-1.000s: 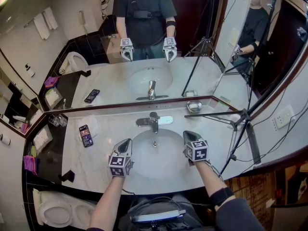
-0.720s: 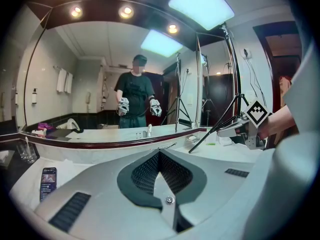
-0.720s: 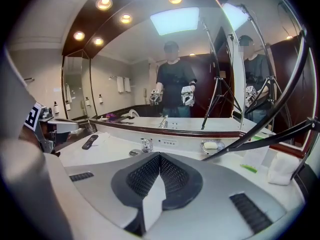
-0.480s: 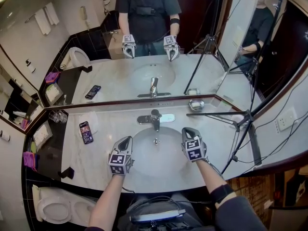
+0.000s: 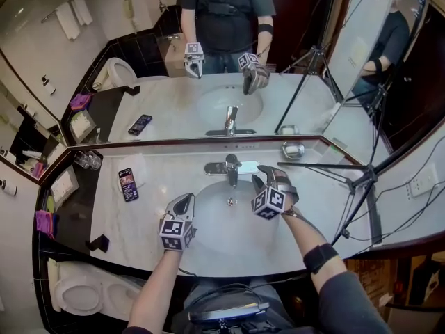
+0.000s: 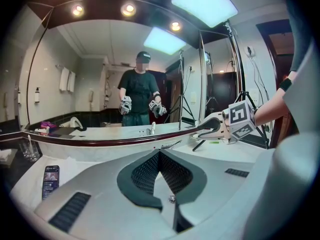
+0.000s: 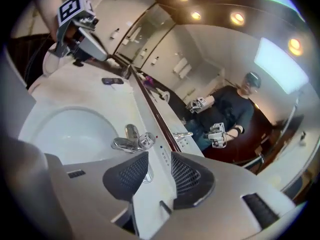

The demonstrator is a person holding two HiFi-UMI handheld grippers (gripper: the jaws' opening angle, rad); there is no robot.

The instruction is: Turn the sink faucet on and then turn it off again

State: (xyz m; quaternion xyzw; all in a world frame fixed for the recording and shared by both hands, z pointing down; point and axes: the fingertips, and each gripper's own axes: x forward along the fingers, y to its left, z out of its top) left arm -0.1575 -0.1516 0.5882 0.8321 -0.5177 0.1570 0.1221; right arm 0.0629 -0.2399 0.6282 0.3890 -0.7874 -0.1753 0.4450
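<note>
Faucet (image 5: 231, 167) sits at the back edge of the sink basin (image 5: 222, 236), set mid-way along the countertop (image 5: 139, 221), and the mirror (image 5: 174, 110) rises straight up just behind it. Over on the left, a phone (image 5: 127, 184) lies flat on the counter, well apart from the basin. Further left and back in the corner stand the drinking glasses (image 5: 88, 160). Right of the faucet, tight against the mirror, there's a small dish (image 5: 293, 149). A tripod (image 5: 370, 211) stands over the counter's right end. Lower left, below counter level, the toilet (image 5: 83, 305).
</note>
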